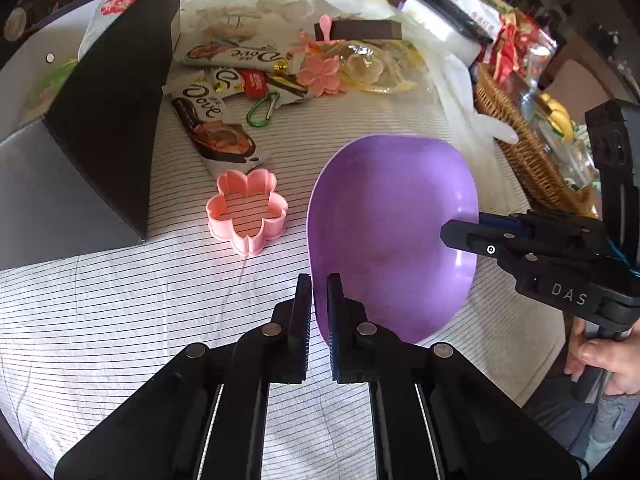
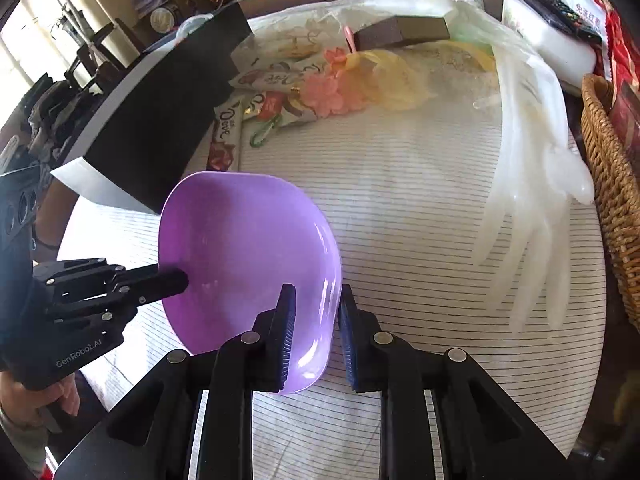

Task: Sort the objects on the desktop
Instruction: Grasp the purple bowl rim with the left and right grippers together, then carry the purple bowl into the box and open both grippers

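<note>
A purple plastic bowl (image 1: 392, 232) is held tilted above the striped tablecloth, also seen in the right wrist view (image 2: 244, 248). My left gripper (image 1: 319, 312) is shut on its near rim. My right gripper (image 2: 316, 320) straddles the opposite rim, its fingers on either side of the bowl's wall, and shows in the left view (image 1: 456, 232) at the right rim. A pink flower-shaped cutter (image 1: 247, 211) lies on the cloth left of the bowl. Dove chocolate packets (image 1: 212, 120), a green carabiner (image 1: 262, 110) and pink flower pieces (image 1: 320, 72) lie farther back.
A black open box (image 1: 104, 120) stands at the left. A wicker basket (image 1: 520, 152) with snacks sits at the right edge. White translucent gloves (image 2: 536, 184) lie on the right of the cloth. A brown block (image 1: 360, 30) and white container (image 1: 440, 28) are at the back.
</note>
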Motion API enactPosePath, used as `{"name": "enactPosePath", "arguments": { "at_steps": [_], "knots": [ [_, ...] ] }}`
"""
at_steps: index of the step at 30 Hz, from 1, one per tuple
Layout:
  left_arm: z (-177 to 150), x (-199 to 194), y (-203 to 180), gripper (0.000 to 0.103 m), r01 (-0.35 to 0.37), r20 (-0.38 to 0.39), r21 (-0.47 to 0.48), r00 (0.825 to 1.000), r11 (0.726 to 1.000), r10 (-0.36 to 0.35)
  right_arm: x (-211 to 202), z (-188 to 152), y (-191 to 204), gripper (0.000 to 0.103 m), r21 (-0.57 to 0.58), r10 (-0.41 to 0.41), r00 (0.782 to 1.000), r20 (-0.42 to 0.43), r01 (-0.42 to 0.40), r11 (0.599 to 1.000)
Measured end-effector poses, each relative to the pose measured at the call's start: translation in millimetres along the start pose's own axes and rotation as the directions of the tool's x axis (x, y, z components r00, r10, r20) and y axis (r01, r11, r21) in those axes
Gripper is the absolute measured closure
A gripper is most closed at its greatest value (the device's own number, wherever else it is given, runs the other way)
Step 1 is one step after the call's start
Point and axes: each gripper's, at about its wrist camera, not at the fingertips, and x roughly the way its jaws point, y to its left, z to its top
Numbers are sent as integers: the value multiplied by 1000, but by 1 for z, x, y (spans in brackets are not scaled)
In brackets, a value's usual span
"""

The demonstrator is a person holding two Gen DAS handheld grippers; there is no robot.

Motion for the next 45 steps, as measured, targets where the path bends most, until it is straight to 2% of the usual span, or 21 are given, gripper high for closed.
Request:
{"name": "enactPosePath", "arguments": {
  "at_steps": [3, 7, 11, 15, 18, 23, 25, 26, 32, 35, 37, 38, 42, 45],
  "knots": [
    [7, -30, 4, 96, -7, 34, 7, 999, 1000, 7, -21, 10, 13, 82, -5, 29, 998, 48, -29, 1000],
    [25, -94, 26, 96, -40, 121, -2, 992, 999, 40, -56, 39, 55, 82, -89, 65, 991, 118, -54, 995],
    [50, -156, 75, 96, -117, 195, -32, 973, 993, 121, -75, 89, 119, 82, -203, 148, 977, 155, -115, 972],
    [74, -190, 137, 96, -200, 208, -91, 954, 976, 215, -54, 143, 191, 82, -289, 191, 974, 125, -148, 946],
    [95, -186, 185, 95, -262, 171, -131, 944, 956, 282, -16, 179, 230, 82, -290, 210, 974, 79, -179, 940],
    [124, -143, 253, 95, -342, 74, -153, 931, 927, 356, 54, 229, 266, 82, -223, 218, 976, 16, -209, 952],
    [134, -121, 275, 94, -363, 33, -150, 928, 920, 371, 83, 249, 273, 82, -205, 193, 981, -7, -190, 960],
    [141, -110, 284, 93, -373, 14, -148, 925, 916, 379, 97, 258, 276, 79, -197, 182, 983, -23, -182, 963],
    [181, -56, 323, 86, -456, -64, -121, 890, 882, 452, 179, 299, 283, 79, -181, 90, 988, -123, -112, 977],
    [192, -44, 331, 84, -463, -67, -123, 887, 878, 458, 212, 304, 279, 80, -161, 54, 983, -178, -83, 983],
    [195, -48, 329, 68, -452, -43, -126, 892, 883, 450, 223, 302, 280, 84, -200, 10, 982, -187, -48, 979],
    [195, -52, 327, 64, -442, -27, -126, 897, 888, 442, 227, 301, 282, 83, -214, 3, 980, -197, -46, 976],
    [190, -70, 319, 59, -439, 9, -125, 896, 890, 444, 229, 289, 287, 81, -278, -25, 977, -213, -36, 960],
    [184, -84, 316, 54, -425, 18, -146, 902, 893, 432, 225, 279, 281, 82, -256, 0, 971, -238, -63, 965]
  ]
}}
